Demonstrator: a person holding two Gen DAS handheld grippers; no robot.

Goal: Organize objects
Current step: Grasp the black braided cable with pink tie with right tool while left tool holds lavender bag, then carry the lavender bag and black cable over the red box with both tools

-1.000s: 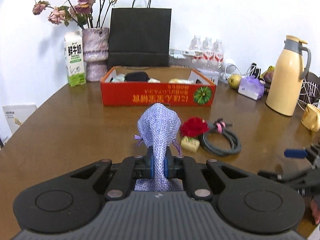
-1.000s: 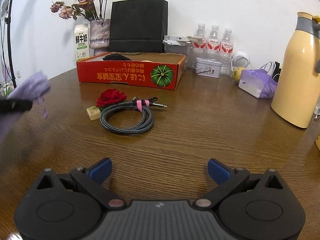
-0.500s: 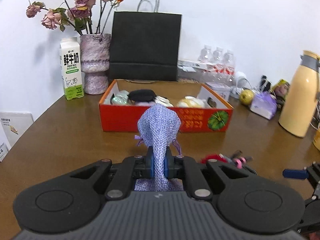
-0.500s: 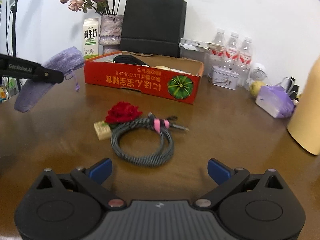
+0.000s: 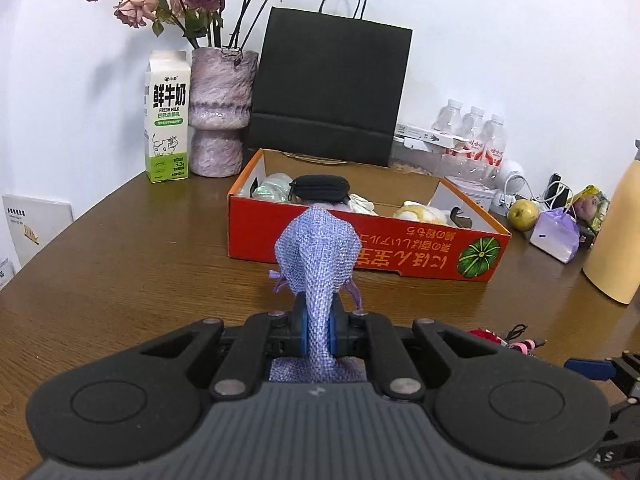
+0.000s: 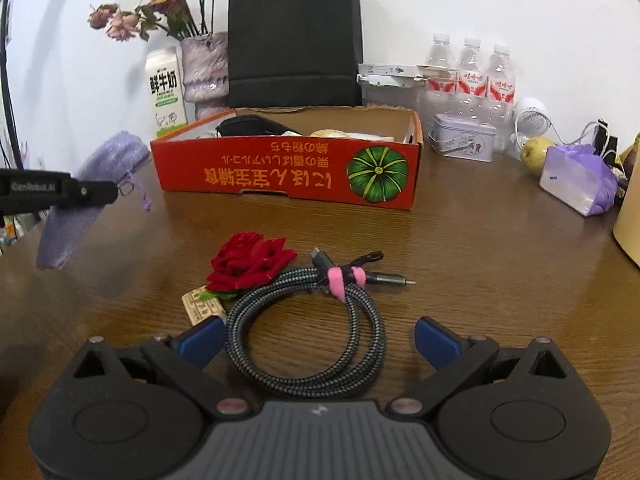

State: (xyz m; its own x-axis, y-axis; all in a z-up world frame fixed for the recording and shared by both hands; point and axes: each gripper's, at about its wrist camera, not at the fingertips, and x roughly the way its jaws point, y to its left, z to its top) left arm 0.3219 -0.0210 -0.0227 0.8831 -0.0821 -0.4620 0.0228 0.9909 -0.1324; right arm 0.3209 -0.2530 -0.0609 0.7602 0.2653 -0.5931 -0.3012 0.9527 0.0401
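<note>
Milk carton (image 5: 167,116): upright at the upper left of the left wrist view, just beside a vase (image 5: 218,112) of dried roses.
Left gripper (image 5: 318,332): at the lower centre of its own view, jaws narrow and clamped on the lilac pouch (image 5: 318,248); the pouch stands up in front of the box wall, lifted off the counter (image 5: 120,272).
Red box (image 5: 400,248): open-topped, in the middle of the frame; a black case (image 5: 319,187) and some pale items lie inside.
Right gripper (image 6: 318,338): jaws wide, holding nothing, one on each side of the coiled cable (image 6: 312,336).
Red rose (image 6: 250,266): left of centre in the right wrist view, touching the cable.
Yellow flask (image 5: 616,236): at the right edge.
</note>
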